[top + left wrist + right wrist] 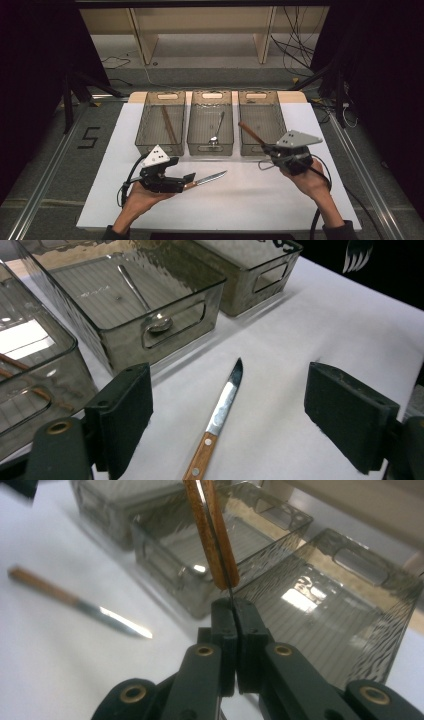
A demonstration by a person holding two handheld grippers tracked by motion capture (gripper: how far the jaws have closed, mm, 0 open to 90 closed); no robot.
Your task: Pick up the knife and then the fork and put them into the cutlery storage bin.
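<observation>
Brown-handled silver knife (220, 412), smoky grey ribbed bins (210, 122), white table (235, 195), perhaps wood-handled utensil (210, 535)

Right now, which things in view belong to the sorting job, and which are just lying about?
In the job:
knife on the table, between the open left gripper jaws
wooden-handled utensil, clamped in the right gripper
three bins

Lying about:
floor cables
shelf unit

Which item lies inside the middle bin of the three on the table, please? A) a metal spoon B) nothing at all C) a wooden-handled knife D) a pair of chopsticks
A: a metal spoon lies lengthwise in the middle bin, bowl toward the near wall; the left gripper view shows the same.
</observation>
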